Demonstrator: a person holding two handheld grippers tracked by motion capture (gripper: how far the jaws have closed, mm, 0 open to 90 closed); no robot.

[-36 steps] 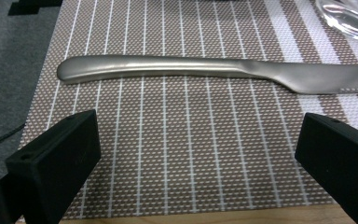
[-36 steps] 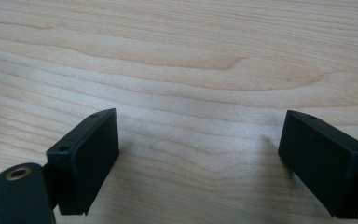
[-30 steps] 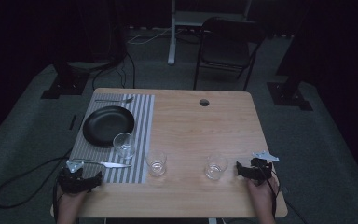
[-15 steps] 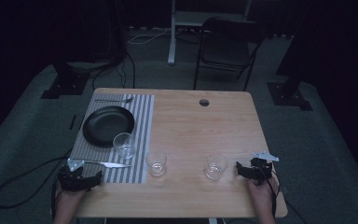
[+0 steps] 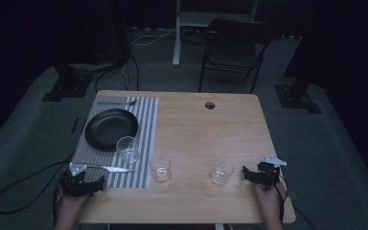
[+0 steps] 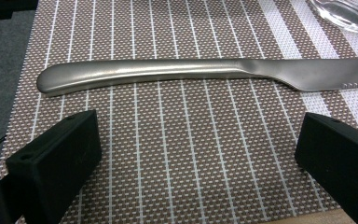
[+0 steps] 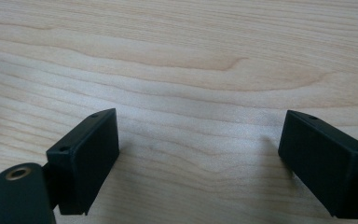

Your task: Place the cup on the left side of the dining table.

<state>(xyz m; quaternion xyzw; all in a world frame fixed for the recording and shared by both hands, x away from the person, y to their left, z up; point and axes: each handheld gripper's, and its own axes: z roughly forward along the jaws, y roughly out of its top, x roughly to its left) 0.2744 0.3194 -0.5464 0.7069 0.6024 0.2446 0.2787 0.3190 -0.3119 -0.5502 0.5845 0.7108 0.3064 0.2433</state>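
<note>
Resting near table edge, both wide-jawed, empty — left gripper (image 5: 82, 184) before matte steel table knife (image 6: 205, 74) on striped woven placemat (image 5: 146, 124); right gripper (image 5: 261, 175) beside clear glass tumbler (image 5: 222, 170) — nothing grasped yet.

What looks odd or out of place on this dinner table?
The place setting is unusual: the fork lies crosswise beyond the black plate, and the knife lies crosswise in front of it on the striped placemat. Two of three glasses stand off the mat. Nothing looks spilled or broken.
</note>
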